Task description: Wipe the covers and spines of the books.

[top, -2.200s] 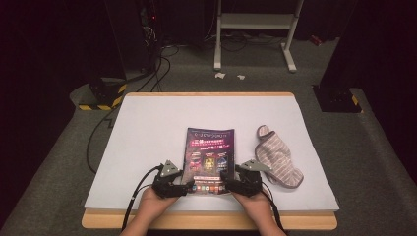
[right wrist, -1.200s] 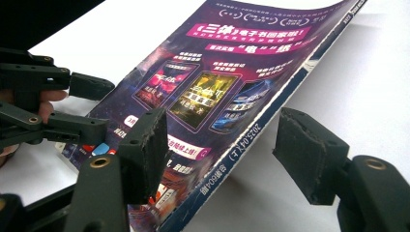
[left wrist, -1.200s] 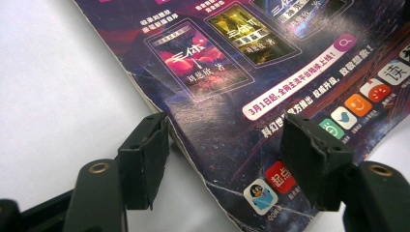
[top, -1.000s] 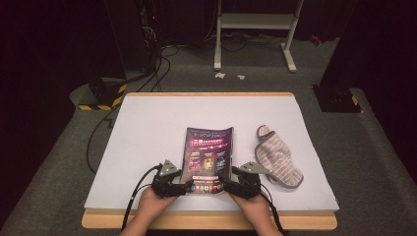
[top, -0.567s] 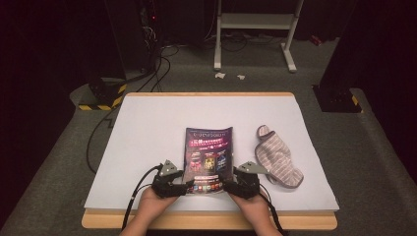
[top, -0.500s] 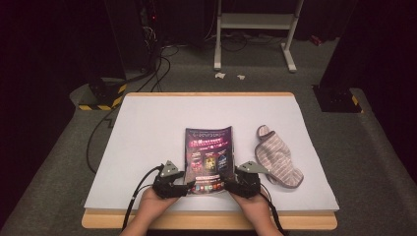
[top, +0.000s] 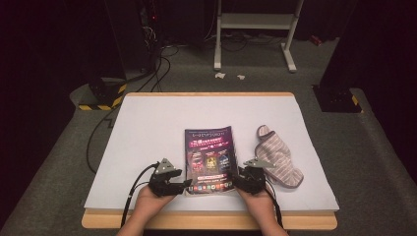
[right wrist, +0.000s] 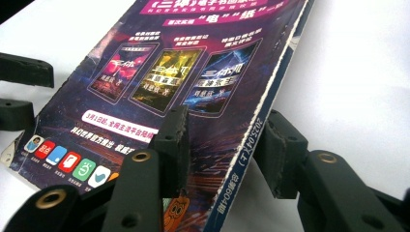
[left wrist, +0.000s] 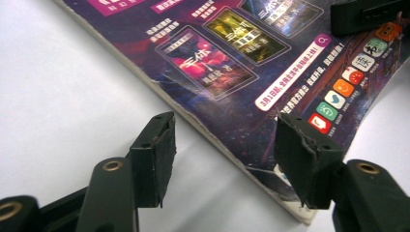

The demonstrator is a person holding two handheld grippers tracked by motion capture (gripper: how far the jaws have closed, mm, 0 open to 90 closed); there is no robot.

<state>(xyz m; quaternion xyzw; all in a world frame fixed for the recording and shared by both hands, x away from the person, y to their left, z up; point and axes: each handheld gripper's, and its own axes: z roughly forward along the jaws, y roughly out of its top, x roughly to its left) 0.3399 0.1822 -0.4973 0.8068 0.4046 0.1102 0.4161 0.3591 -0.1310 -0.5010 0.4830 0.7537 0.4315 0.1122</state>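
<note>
The magazine [right wrist: 193,72] cover carries three book pictures; the one nearest the right gripper [right wrist: 225,140] reads "三体". The spine between its jaws reads "2025.04(上)". A white search bar beyond the left gripper [left wrist: 225,145] begins "3月1日起"; its remaining characters are too small to read.

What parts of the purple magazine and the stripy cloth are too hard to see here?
- Glossy purple magazine: small cover print too tiny to read in the high view.
- Its near corner, right gripper view: hidden behind the right gripper.
- Its far end: cut off by the top edge in both gripper views.
- Striped pink fabric pouch: contents hidden, high view.
</note>
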